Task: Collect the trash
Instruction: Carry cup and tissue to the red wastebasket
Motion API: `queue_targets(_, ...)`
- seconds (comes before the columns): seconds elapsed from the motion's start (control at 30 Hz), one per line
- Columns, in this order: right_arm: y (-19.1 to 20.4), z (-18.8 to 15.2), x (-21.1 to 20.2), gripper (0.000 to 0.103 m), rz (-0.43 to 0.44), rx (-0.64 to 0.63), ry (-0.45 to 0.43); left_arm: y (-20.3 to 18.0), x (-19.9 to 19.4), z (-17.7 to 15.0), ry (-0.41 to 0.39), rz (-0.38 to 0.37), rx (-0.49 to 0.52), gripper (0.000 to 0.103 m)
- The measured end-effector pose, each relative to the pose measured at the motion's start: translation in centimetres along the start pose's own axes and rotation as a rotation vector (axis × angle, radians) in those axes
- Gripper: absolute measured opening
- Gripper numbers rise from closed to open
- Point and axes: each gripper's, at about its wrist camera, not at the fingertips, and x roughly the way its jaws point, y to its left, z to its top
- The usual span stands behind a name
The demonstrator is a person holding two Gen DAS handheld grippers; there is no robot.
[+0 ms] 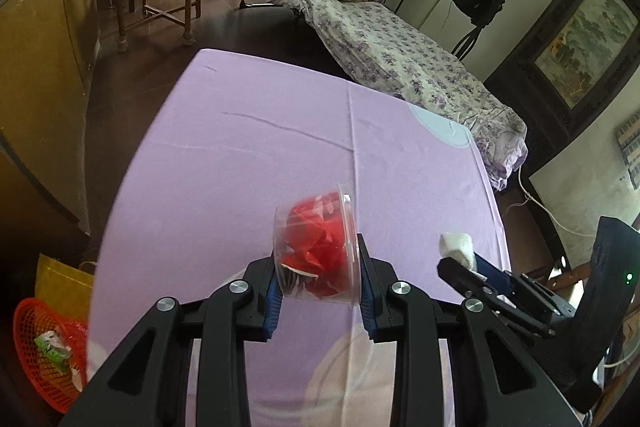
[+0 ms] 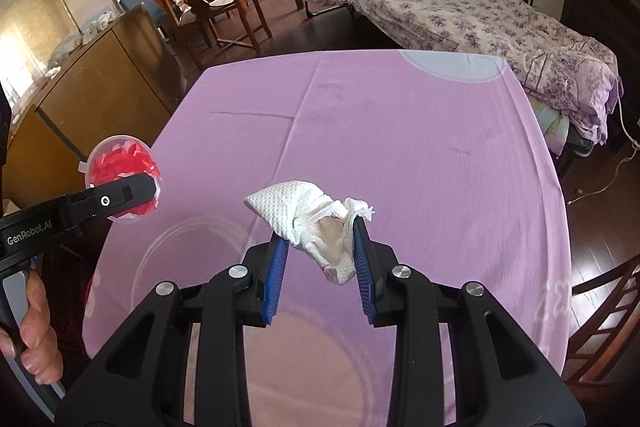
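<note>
My left gripper (image 1: 320, 267) is shut on a clear plastic cup (image 1: 316, 247) stuffed with red paper scraps, held tipped on its side above the purple tablecloth (image 1: 248, 155). The right wrist view shows that cup (image 2: 122, 167) at the far left, off the table's left edge, with the left gripper (image 2: 148, 187) clamped on it. My right gripper (image 2: 320, 239) is shut on a crumpled white paper towel (image 2: 308, 215), lifted above the cloth. The towel (image 1: 456, 247) also shows at the right of the left wrist view, in the right gripper (image 1: 460, 263).
A red mesh basket (image 1: 44, 347) with some trash sits on the floor left of the table, beside a yellow bag (image 1: 64, 283). A wooden cabinet (image 2: 100, 83) stands to the left, a bed (image 2: 500, 23) beyond the table, a wooden chair (image 2: 608, 307) at the right.
</note>
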Motion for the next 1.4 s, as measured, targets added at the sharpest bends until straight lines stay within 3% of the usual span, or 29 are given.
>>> queue_targets(0.33, 3.7, -2.4, -2.9, 0.033, 0.032, -0.042, 0.0, 3.0, -6.0, -2.7, -0.048, 0.019, -0.011, 0.031)
queue_targets(0.6, 9.3, -3.3, -4.8, 0.033, 0.078, -0.141, -0.006, 5.9, -9.6, -5.0, -0.081, 0.033, -0.039, 0.031)
queue_targets(1.4, 28.6, -6.2, -5.5, 0.033, 0.26, -0.48, 0.072, 23.4, -18.2, -11.1, -0.152, 0.182, -0.295, 0.032)
